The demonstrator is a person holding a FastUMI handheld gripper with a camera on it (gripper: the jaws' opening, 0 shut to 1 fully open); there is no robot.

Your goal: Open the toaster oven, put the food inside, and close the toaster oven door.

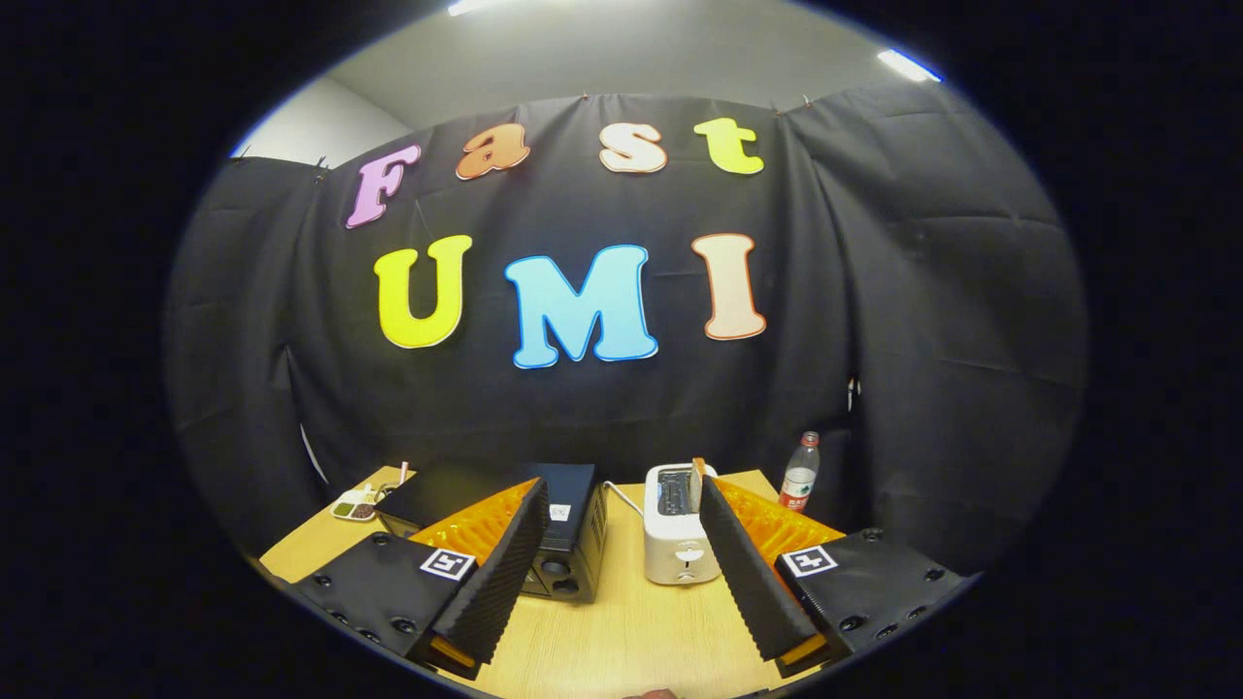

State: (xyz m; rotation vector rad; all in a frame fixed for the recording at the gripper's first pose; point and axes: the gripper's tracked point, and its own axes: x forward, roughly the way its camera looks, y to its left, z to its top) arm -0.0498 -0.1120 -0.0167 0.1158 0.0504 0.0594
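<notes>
- Your hand-held gripper (621,573) has its two fingers wide apart. Nothing is between them but bare tabletop.
- The fingers have black ribbed pads (500,573) that look like soft, bumpy foam. The backs of the fingers are orange plastic.
- The black boxy toaster oven (568,539) sits on the light wooden tabletop (621,631). It is just ahead of your left finger, and part of it hides behind that finger.
- You can see two round knobs low on the oven's front. The door is mostly hidden, so you cannot tell from here how it stands.
- The oven looks like hard, smooth metal. Its long side runs from left to right, away behind your left finger.
- So the oven is ahead and a bit to the left of you. I think you need to turn that way to face the door.
- A white pop-up toaster (677,539) with rounded corners stands just ahead of your right finger. A brown slice of bread (697,482) sticks up from its slot. That may be the food to put in.
- A clear plastic bottle with a red label (800,476) stands beyond the right finger, near the back of the tabletop.
- A small dish with little bits in it (354,505) sits beyond the left finger.
</notes>
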